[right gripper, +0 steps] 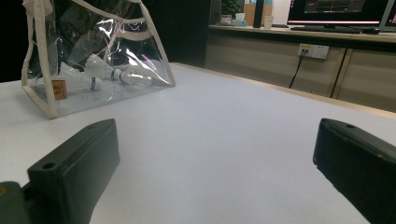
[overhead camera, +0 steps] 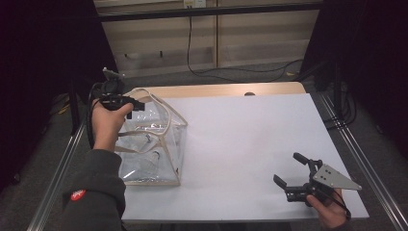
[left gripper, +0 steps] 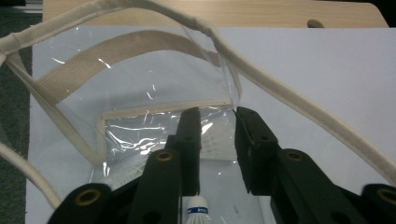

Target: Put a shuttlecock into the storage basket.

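I've got my left gripper (overhead camera: 126, 103) up over the clear tote bag (overhead camera: 153, 144), which stands on the white table sheet (overhead camera: 250, 144) at the near left. Looking down along its jaws, they stand a little apart, right at the top edge of the bag's clear wall, with the cream trim (left gripper: 299, 105) running past on the right. I see nothing pinched between the pads; a narrow gap shows between them.

My right gripper (overhead camera: 294, 172) rests low at the near right, well apart from the bag, jaws spread wide and holding nothing.

My read: this is the moment of letting go above the bag's mouth, a shuttlecock (left gripper: 198, 211) showing just below my left jaws inside. Next, I'd lift the left gripper straight up, clear of the handles so they don't snag.

Count: one bag, two cream handles, and at least two shuttlecocks (right gripper: 116, 74) lying inside by the right gripper view, possibly three; the plastic glare makes it hard to be sure.
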Demonstrator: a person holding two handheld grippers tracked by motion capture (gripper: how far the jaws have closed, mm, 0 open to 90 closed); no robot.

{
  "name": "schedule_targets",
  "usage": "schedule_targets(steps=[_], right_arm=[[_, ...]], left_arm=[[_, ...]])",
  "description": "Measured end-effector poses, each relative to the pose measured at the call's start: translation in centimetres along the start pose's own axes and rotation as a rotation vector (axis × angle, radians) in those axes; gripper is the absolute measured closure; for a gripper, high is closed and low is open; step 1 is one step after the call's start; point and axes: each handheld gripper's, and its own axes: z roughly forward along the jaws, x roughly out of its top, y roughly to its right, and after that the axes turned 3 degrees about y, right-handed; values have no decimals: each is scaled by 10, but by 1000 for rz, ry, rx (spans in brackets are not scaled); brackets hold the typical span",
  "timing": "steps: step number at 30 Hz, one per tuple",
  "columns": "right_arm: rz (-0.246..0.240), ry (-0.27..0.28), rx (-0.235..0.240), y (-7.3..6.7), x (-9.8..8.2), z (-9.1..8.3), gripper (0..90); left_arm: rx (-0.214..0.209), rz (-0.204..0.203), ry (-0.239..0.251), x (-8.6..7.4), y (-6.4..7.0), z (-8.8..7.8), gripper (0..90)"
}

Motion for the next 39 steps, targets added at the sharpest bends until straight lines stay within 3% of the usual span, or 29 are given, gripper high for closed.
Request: schedule_targets(steps=[10, 12, 14, 31, 39], right_arm=[[1, 1, -3, 0, 0, -1, 3], [2, 2, -2, 0, 0, -1, 3], [1, 1, -4, 0, 0, -1, 3], [0, 2, -7, 0, 0, -2, 3], [2, 4, -9, 0, 0, -2, 3]], left_arm=[[-59, 17, 4, 0, 7, -11, 579], [-67, 3, 17, -1, 9, -13, 557], [-80, 19, 7, 0, 9, -15, 529], [-110, 58, -5, 6, 28, -25, 315], [-146, 84, -5, 7, 36, -34, 239]])
